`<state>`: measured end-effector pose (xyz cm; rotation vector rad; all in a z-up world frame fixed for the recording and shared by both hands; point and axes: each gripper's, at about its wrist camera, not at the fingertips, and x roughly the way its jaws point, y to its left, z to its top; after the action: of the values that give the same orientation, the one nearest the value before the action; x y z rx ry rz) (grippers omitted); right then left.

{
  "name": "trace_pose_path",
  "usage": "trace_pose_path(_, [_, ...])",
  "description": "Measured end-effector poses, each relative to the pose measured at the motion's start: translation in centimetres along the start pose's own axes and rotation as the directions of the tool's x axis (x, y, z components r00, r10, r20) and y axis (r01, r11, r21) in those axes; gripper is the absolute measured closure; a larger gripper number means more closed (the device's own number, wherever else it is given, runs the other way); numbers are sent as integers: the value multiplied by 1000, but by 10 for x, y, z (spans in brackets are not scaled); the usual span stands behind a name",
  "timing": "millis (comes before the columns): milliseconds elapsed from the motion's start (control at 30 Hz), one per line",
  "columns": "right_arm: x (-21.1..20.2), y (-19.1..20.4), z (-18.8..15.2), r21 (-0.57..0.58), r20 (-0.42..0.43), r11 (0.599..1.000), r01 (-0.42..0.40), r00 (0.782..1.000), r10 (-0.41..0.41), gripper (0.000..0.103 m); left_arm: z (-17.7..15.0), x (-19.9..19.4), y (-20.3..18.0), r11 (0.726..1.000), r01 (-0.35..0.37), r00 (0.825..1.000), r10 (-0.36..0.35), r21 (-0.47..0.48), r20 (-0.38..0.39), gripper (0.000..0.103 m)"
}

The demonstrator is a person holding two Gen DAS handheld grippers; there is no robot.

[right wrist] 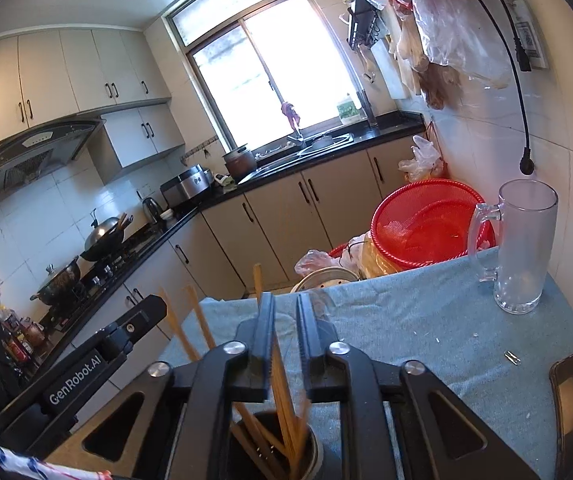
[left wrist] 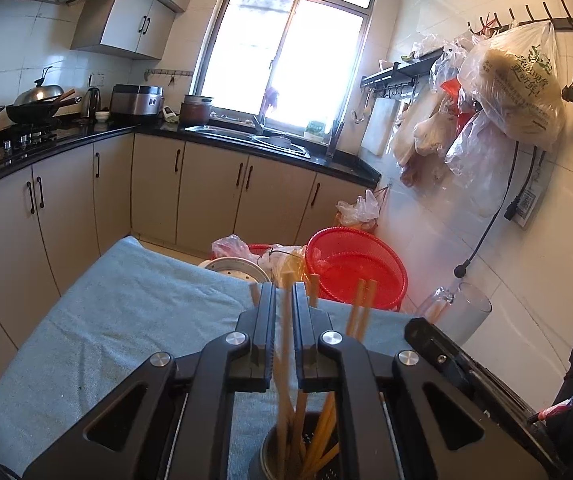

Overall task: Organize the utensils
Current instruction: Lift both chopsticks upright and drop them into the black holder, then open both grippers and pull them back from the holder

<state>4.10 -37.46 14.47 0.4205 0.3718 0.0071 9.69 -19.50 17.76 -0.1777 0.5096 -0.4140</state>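
Chopsticks (left wrist: 286,344) in holder (left wrist: 310,456) (perhaps gripped); mug (right wrist: 524,248) near

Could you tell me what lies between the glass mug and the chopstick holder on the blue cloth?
In the right wrist view, only bare blue cloth lies between the glass mug and the chopstick holder, crossed near the holder by the right hand-held gripper.

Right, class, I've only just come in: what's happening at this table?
A person is sorting chopsticks with a claw in each hand. Both claws hover over a metal holder full of chopsticks on a blue cloth. The left claw has a chopstick between its fingers; the right claw likewise, though whether either is gripping is unclear. A glass mug stands apart near the wall.
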Motion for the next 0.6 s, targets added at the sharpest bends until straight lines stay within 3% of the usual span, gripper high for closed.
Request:
trace_pose_path(33, [-2, 1, 0, -3, 0, 1000, -1, 1000, 1, 78, 0, -4, 1, 1000, -5, 1000, 5, -1, -2, 89])
trace_pose_path(133, [-9, 6, -1, -13, 4, 1000, 5, 1000, -4, 75, -1, -18, 4, 1000, -24, 1000, 24, -3, 8, 70])
trace_pose_path(267, [-29, 8, 1, -19, 16, 1000, 16, 1000, -16, 71, -7, -50, 5, 998, -57, 998, 56, 33, 20, 63])
trace_pose_path(333, [-44, 9, 2, -20, 20, 1000, 23, 1000, -22, 62, -12, -66, 3, 995, -83, 996, 82, 60, 23, 55])
trace_pose_path(433, [-69, 11, -2, -36, 23, 999, 33, 999, -33, 55, -22, -92, 0, 985, -137, 990, 136, 105, 24, 44])
trace_pose_path(600, [-109, 15, -22, -75, 13, 995, 66, 998, -65, 39, -47, -138, -2, 959, -211, 977, 215, 187, 0, 35])
